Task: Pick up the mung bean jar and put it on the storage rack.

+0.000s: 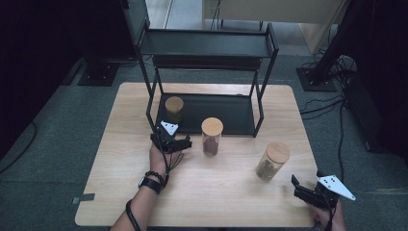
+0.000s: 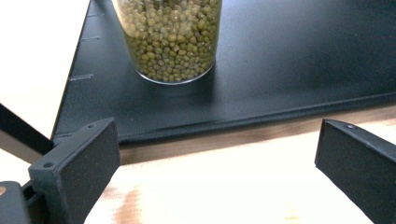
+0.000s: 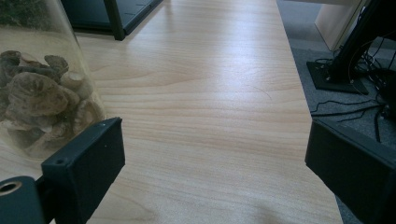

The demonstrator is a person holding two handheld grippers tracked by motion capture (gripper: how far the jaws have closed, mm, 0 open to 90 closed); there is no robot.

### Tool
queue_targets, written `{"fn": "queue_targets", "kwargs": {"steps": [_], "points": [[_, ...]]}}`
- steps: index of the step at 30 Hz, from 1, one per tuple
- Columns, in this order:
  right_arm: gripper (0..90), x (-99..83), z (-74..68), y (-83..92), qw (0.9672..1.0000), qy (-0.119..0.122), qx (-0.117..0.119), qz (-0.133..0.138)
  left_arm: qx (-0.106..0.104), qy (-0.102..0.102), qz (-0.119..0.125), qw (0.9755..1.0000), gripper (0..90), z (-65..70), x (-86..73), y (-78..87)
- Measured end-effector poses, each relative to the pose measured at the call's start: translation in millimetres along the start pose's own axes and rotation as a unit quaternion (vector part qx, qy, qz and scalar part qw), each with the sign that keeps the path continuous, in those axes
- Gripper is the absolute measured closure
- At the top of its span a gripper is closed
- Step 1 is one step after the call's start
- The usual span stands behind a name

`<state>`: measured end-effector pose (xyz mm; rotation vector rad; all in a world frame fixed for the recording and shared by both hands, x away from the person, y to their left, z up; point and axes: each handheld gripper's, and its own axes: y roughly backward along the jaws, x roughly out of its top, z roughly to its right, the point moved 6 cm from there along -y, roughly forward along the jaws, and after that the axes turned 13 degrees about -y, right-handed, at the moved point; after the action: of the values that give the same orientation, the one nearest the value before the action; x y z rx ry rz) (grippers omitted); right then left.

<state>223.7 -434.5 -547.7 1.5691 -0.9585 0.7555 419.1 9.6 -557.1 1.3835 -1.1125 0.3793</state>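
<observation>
Three wood-lidded glass jars are on the table. The green-bean jar [image 1: 174, 109] [image 2: 167, 39] stands on the black shelf's bottom tray [image 1: 221, 113] [image 2: 289, 60] at its left end. My left gripper [image 1: 169, 138] [image 2: 217, 163] is open just in front of that tray's edge, nothing between its jaws. A jar of dark red contents [image 1: 211, 136] stands in front of the tray. A jar of brown dried pieces [image 1: 272, 160] [image 3: 39, 93] stands at the right. My right gripper [image 1: 308, 188] [image 3: 212, 172] is open near the front right corner, the jar to its left.
The black two-level metal shelf [image 1: 207, 45] occupies the back middle of the wooden table [image 1: 211, 192]. Its front posts [image 1: 260, 110] stand on either side of the tray. Stands and cables [image 1: 332, 82] lie on the floor at the right.
</observation>
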Motion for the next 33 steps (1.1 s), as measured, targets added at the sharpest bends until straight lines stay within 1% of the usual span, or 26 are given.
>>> {"fn": "queue_targets", "kwargs": {"steps": [8, 14, 18, 27, 33], "points": [[4.7, 0.0, 0.0, 0.1, 1.0, 0.0, -0.003, 0.001, -0.001, 0.001, 0.0, 1.0, 0.4, -0.7, -5.8, 7.6], [4.7, -0.1, -0.1, 0.2, 1.0, 0.0, -0.004, 0.001, -0.004, 0.001, 0.002, 1.0, 0.4, -1.0, -9.5, 12.7], [4.7, -0.1, -0.1, 0.2, 1.0, 0.0, -0.005, 0.001, -0.008, -0.002, 0.001, 1.0, 0.4, -0.7, -11.7, 15.8], [4.7, -0.1, -0.1, 0.2, 1.0, 0.0, -0.006, 0.002, -0.011, -0.001, 0.001, 0.9999, 0.7, -1.8, -16.5, 21.8], [4.7, -0.1, -0.1, 0.1, 1.0, 0.001, -0.006, 0.002, -0.01, -0.001, 0.004, 0.9999, 1.1, -3.2, -20.5, 27.3]]}}
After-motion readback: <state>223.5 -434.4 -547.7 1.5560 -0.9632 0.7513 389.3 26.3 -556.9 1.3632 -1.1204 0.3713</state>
